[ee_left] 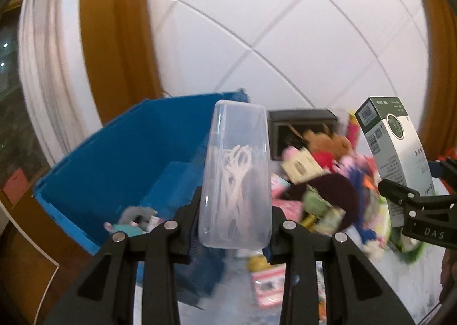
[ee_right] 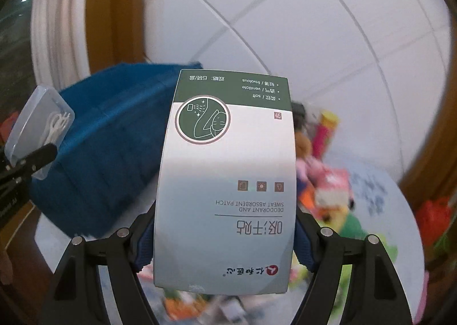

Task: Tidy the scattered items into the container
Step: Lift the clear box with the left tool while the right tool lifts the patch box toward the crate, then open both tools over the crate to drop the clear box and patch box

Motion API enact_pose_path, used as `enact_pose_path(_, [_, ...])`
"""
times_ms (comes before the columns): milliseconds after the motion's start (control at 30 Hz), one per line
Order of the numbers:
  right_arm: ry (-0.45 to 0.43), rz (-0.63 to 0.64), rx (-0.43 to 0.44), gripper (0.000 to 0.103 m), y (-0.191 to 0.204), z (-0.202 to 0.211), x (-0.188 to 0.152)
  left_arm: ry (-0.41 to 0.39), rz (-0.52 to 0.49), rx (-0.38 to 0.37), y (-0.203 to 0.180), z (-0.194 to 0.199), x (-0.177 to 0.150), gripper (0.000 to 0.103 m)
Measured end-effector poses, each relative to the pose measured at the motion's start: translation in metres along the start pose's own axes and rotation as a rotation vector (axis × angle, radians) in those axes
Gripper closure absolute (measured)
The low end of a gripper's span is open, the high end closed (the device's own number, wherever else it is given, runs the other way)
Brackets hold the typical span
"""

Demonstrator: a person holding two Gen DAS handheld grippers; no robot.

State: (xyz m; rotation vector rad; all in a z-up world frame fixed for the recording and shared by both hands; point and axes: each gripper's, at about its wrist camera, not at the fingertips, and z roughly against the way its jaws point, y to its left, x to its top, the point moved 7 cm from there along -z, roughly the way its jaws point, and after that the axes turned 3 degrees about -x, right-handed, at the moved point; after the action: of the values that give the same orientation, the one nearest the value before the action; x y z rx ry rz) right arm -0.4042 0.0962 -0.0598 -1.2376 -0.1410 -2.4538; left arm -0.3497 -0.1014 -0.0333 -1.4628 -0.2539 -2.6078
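My left gripper (ee_left: 234,228) is shut on a clear plastic case (ee_left: 235,173) of white floss picks, held upright in the air beside the blue bin (ee_left: 122,165). The case also shows in the right wrist view (ee_right: 37,128). My right gripper (ee_right: 225,242) is shut on a green-and-white sweat patch box (ee_right: 228,182), held upright above the table; the box also shows in the left wrist view (ee_left: 394,153). The blue bin (ee_right: 108,148) stands to the left in both views, with a few small items (ee_left: 134,220) on its floor.
A heap of scattered toys and packets (ee_left: 322,182) lies on the white table (ee_right: 380,196) right of the bin. A dark open box (ee_left: 300,125) stands behind the heap. A white tiled wall and wooden frames rise behind. A pink packet (ee_left: 268,285) lies near the front.
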Motion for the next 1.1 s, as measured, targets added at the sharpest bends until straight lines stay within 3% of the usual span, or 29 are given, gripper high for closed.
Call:
enact_pose_path(167, [-0.069,0.039,0.071,0.026,0.083,-0.010,0.062,-0.032,0.017,0.078,0.087,-0.009,0.025,0.070])
enact_pose_path(300, [-0.093,0.070,0.135,0.025,0.152,-0.026,0.102,-0.014,0.033,0.133,0.152,-0.028,0.030,0.070])
enact_pose_path(400, [-0.064,0.095,0.182,0.025,0.199,-0.049,0.120,0.051,0.060,0.150,0.194,-0.054,0.022,0.070])
enact_pose_path(533, [0.056,0.143,0.239,0.025,0.253,-0.095,0.122,0.166,0.097,0.142,0.233,-0.091,0.004,0.070])
enact_pose_path(700, [0.149,0.185,0.221,0.026,0.275,-0.127,0.113,0.279,0.122,0.093,0.251,-0.127,-0.011,0.070])
enact_pose_path(933, [0.190,0.189,0.188,0.026,0.269,-0.144,0.106,0.301,0.111,0.069,0.250,-0.140,-0.010,0.070])
enact_pose_path(967, [0.188,0.189,0.184,0.026,0.268,-0.145,0.106,0.305,0.105,0.065,0.248,-0.140,-0.010,0.065])
enact_pose_path(1033, [0.185,0.188,0.172,0.025,0.267,-0.145,0.106,0.303,0.101,0.064,0.246,-0.141,-0.013,0.042])
enact_pose_path(1067, [0.183,0.187,0.167,0.021,0.267,-0.143,0.106,0.293,0.096,0.070,0.245,-0.142,-0.012,0.024])
enact_pose_path(1100, [0.181,0.184,0.164,0.016,0.266,-0.143,0.106,0.280,0.089,0.078,0.243,-0.142,-0.010,0.020])
